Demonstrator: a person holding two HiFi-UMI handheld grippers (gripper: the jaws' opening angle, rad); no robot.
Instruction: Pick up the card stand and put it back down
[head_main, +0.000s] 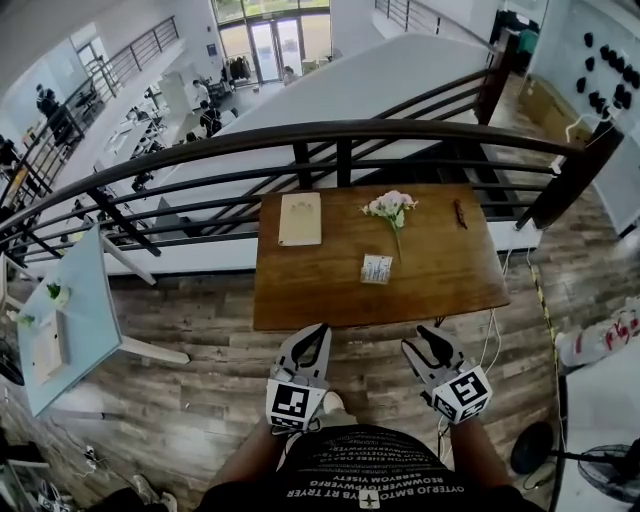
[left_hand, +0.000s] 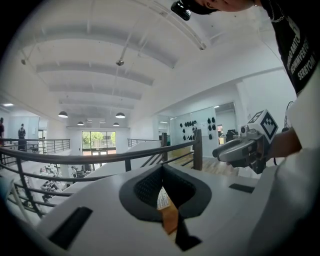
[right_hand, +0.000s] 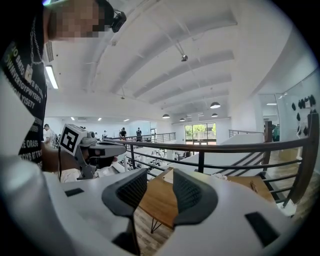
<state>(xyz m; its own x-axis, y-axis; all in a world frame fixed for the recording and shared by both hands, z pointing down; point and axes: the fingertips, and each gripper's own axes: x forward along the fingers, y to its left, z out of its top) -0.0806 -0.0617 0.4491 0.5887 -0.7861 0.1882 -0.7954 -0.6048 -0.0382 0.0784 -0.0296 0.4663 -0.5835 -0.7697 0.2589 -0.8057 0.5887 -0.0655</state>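
A small white card stand (head_main: 377, 269) stands upright on the brown wooden table (head_main: 300, 300), right of its middle. Both grippers hover over the floor short of the table's near edge, well apart from the stand. My left gripper (head_main: 320, 328) has its fingertips touching and holds nothing. In the left gripper view (left_hand: 161, 170), the card stand (left_hand: 162, 198) shows through the slit behind the tips. My right gripper (head_main: 425, 338) is open and empty. In the right gripper view (right_hand: 160, 175), only the table (right_hand: 160, 200) shows between its pads.
On the table a pale rectangular board (head_main: 300, 218) lies at the back left, a small bunch of flowers (head_main: 392, 207) behind the stand, and a dark pen-like thing (head_main: 460, 213) at the back right. A dark metal railing (head_main: 345, 130) runs just behind the table. A light blue table (head_main: 75, 300) stands far left.
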